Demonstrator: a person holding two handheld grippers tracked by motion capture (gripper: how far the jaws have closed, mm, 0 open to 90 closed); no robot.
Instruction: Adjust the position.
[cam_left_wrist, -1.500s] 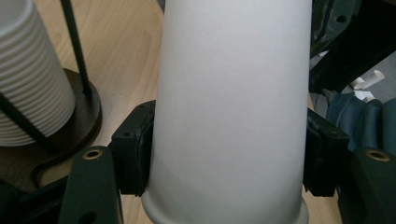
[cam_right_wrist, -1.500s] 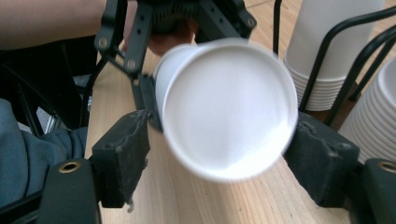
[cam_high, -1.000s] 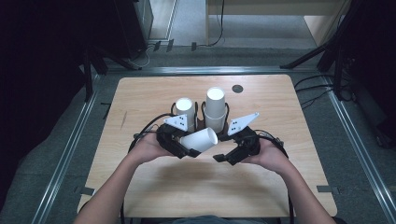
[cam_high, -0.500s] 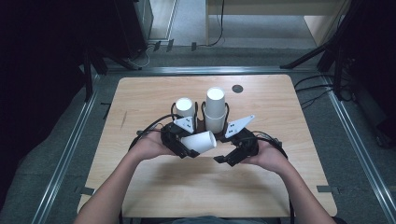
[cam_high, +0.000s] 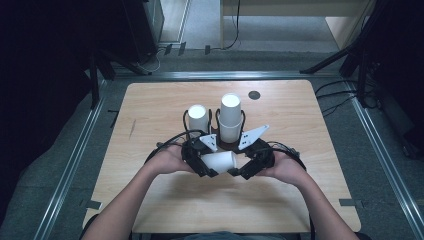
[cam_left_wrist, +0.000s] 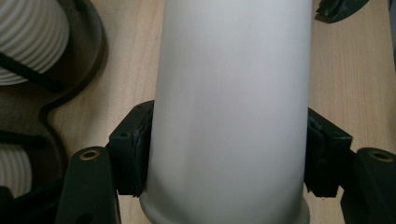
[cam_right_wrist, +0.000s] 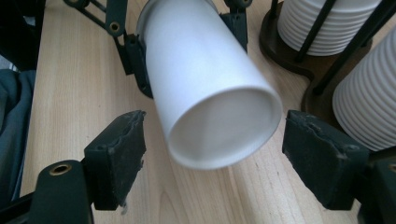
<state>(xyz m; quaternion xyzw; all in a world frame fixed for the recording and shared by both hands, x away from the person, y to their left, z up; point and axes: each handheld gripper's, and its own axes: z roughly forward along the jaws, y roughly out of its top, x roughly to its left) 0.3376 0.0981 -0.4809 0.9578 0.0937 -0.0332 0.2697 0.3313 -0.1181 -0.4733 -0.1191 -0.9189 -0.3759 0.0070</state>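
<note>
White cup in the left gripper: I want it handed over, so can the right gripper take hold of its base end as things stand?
Probably yes. The right gripper stands open with the white cup base between its pads, untouched, while the left gripper clamps it near the rim.

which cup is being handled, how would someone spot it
Start at the wooden table, then the two upright ribbed cup stacks in a dark holder near its middle. Just in front, a smooth white cup lies sideways, clamped in the left tool: the one cup not upright.
</note>
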